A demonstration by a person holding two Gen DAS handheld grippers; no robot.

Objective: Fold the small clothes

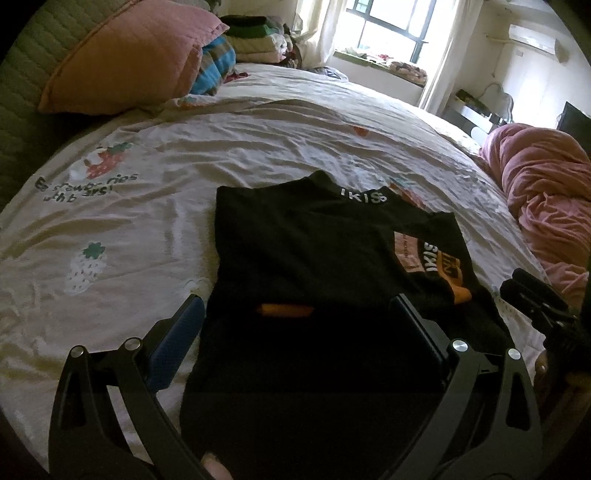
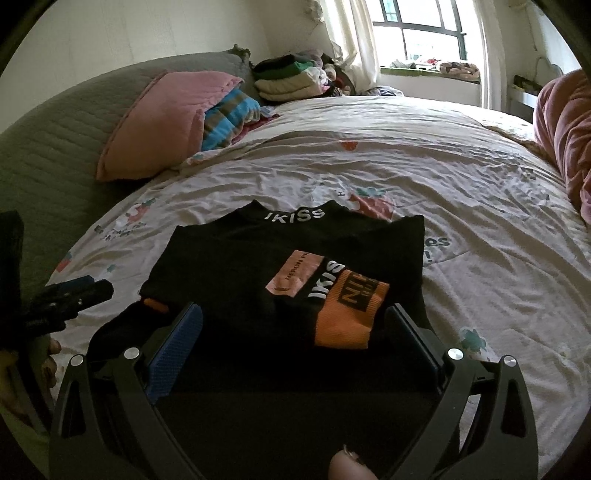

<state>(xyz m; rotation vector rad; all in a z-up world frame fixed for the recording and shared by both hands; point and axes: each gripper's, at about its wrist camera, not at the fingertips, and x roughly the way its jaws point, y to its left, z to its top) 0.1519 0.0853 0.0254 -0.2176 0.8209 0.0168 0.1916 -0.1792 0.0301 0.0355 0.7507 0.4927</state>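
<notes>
Black shirt (image 1: 306,243) flat on bed | between both grippers' jaws | jaws wide

Somebody's bedroom at home, pretty lived-in.

There's a bed (image 2: 461,192) with a strawberry-print sheet, a pink pillow (image 2: 162,122) against a quilted green headboard (image 2: 51,140), folded clothes (image 2: 288,79) stacked up by a curtained window (image 2: 424,33), and a wall air conditioner (image 1: 533,37).
</notes>
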